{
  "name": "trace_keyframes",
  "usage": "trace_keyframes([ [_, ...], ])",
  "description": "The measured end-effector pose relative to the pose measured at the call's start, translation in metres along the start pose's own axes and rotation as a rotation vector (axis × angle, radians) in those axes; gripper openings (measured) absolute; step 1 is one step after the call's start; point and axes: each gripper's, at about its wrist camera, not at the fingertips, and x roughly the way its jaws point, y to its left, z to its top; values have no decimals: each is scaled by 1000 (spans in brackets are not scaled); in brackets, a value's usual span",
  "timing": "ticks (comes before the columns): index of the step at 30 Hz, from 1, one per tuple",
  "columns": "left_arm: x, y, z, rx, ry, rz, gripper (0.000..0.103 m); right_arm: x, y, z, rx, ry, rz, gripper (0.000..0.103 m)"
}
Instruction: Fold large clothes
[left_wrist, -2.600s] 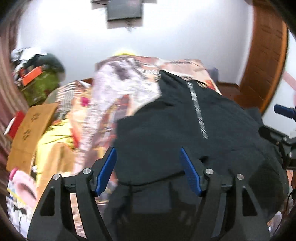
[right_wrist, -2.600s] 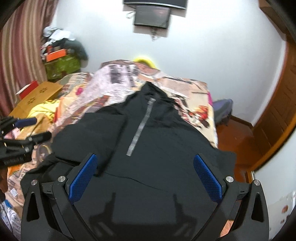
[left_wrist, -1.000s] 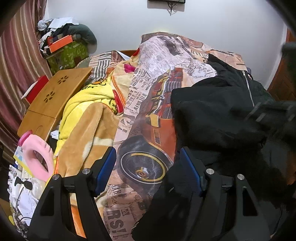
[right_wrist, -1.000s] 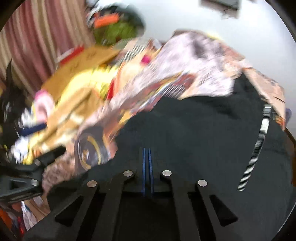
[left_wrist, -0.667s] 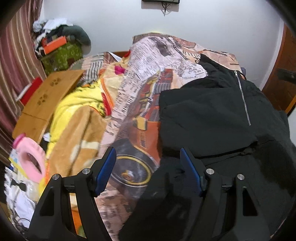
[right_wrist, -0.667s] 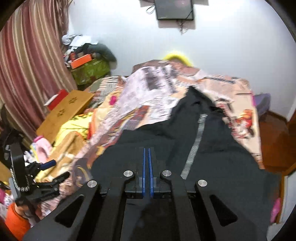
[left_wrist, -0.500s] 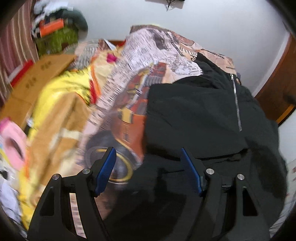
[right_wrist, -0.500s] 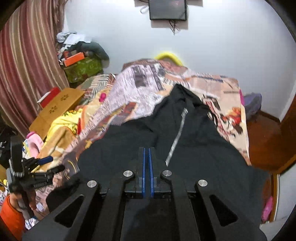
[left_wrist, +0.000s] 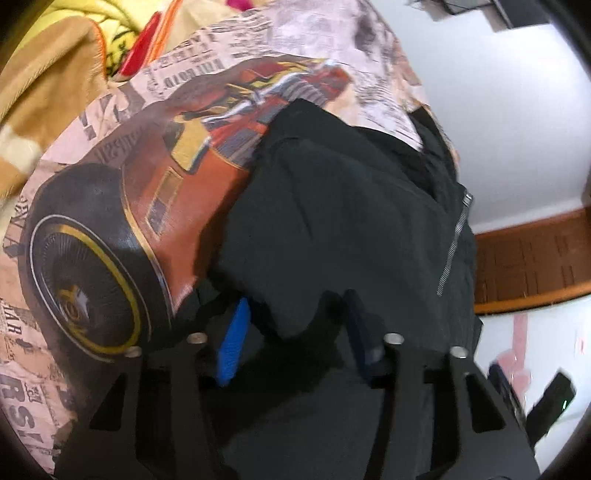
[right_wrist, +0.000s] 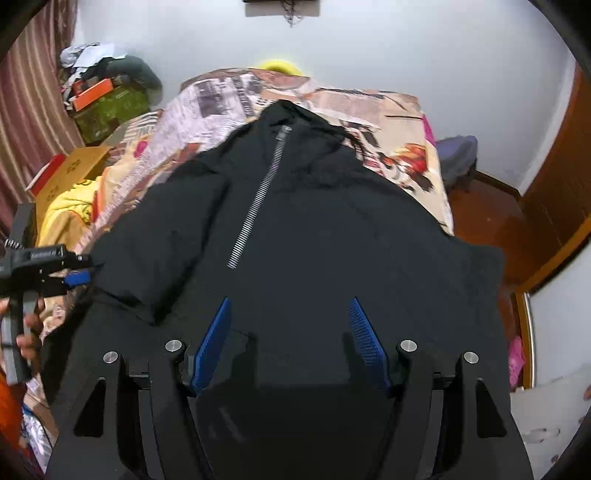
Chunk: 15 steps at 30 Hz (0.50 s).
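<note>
The black jacket (right_wrist: 317, 229) lies zipped on the bed (right_wrist: 402, 122). The right gripper (right_wrist: 290, 343) has just opened, empty; the left gripper (left_wrist: 295, 328) is closing around a fold (grip unclear).

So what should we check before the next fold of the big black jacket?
1. Black zip-up jacket lies on the printed bedspread: ok.
2. Silver zipper faces up and looks closed: ok.
3. Sleeve on the left gripper's side is folded over the body: ok.
4. Left gripper: jaws have just been closing around a fold of jacket fabric; whether the pads press on it: cannot tell.
5. Right gripper: jaws have just been opening and stand apart above the jacket, nothing held: ok.
6. Jacket's other edge is on the bed: cannot tell, it seems to hang toward the wooden floor.
</note>
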Motion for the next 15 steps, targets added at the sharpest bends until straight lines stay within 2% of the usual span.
trace_keyframes([
  [1,0,0,1,2,-10,19,34,-3,-7,-4,14,-1,-4,62],
  [3,-2,-7,4,26,-34,68,18,-6,-17,-10,38,0,-15,62],
  [6,-15,-29,5,106,-97,126,6,-11,-35,-16,69,-5,-53,62],
  [10,-40,-83,-1,271,-209,183,1,-21,-59,-22,112,-23,-93,62],
  [15,-71,-168,-24,474,-330,140,1,-32,-78,-26,158,-50,-107,62],
])
